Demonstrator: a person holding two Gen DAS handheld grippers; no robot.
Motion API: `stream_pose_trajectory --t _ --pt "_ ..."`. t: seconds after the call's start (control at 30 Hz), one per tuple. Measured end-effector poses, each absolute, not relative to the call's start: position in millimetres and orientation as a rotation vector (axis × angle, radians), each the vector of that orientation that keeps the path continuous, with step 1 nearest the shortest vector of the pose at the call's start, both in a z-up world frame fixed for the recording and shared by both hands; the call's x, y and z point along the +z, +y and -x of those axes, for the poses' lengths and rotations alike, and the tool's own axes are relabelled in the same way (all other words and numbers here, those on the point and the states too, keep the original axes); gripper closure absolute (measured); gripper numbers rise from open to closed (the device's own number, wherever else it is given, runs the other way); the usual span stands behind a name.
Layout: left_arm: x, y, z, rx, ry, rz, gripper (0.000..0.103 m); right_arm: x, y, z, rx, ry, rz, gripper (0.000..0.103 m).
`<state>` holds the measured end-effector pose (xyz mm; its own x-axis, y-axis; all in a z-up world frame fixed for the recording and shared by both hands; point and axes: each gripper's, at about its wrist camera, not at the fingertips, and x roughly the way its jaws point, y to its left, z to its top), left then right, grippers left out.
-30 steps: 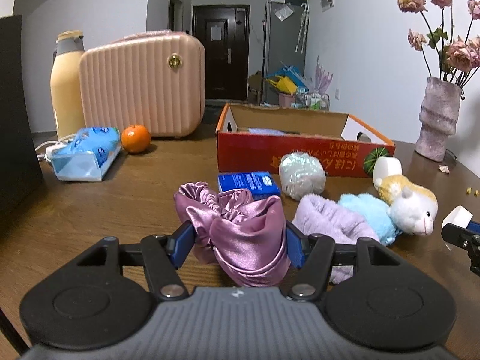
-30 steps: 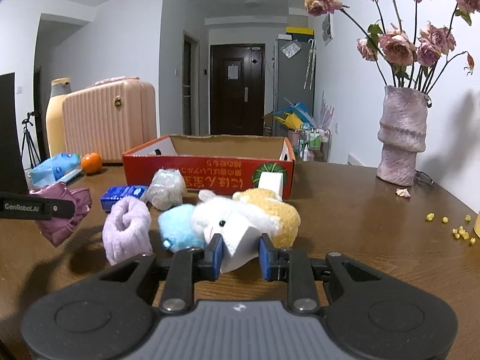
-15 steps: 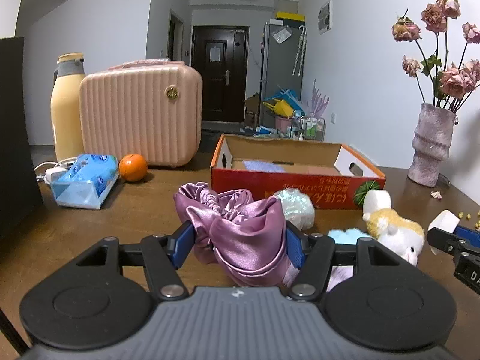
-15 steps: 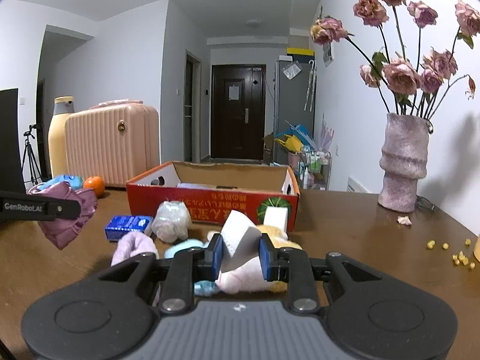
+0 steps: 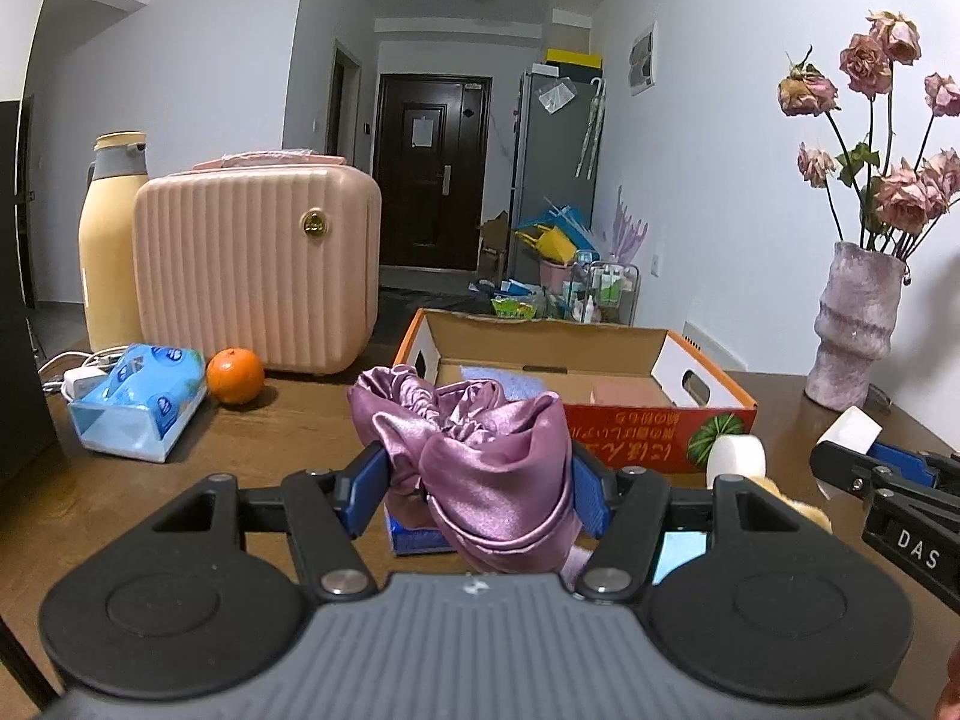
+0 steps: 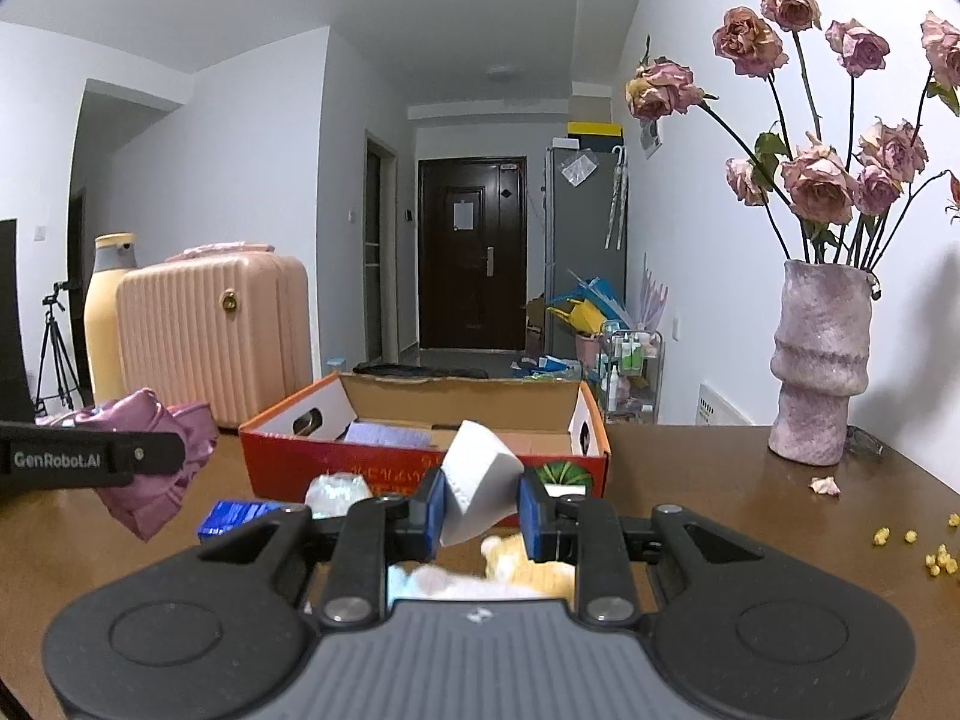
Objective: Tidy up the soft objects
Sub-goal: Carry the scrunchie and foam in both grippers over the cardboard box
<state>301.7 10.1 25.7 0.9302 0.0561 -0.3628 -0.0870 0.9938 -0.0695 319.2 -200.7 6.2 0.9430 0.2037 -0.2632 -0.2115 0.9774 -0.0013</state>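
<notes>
Both tongs now higher than a second ago, loads lifted clear of table. Left tongs (image 5: 477, 480) clamped on satin cloth (image 5: 480, 462); right tongs (image 6: 480, 510) clamped on plush tag (image 6: 480, 480), plush (image 6: 522, 570) dangling below. Box (image 5: 600, 396) just ahead: likely drop-off next.

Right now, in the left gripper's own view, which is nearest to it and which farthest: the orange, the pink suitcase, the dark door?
1. Orange, on the table, left.
2. Pink suitcase, just behind the orange, left.
3. Dark door, far down the hallway, centre.
</notes>
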Motion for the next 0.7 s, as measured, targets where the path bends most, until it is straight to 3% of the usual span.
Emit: stream_pose_trajectory --t 0.7 --pt "34.6 -2.7 -367.5 0.089 0.316 0.088 0.040 19.2 -192.5 -391.2 0.215 0.231 0.007 0.078"
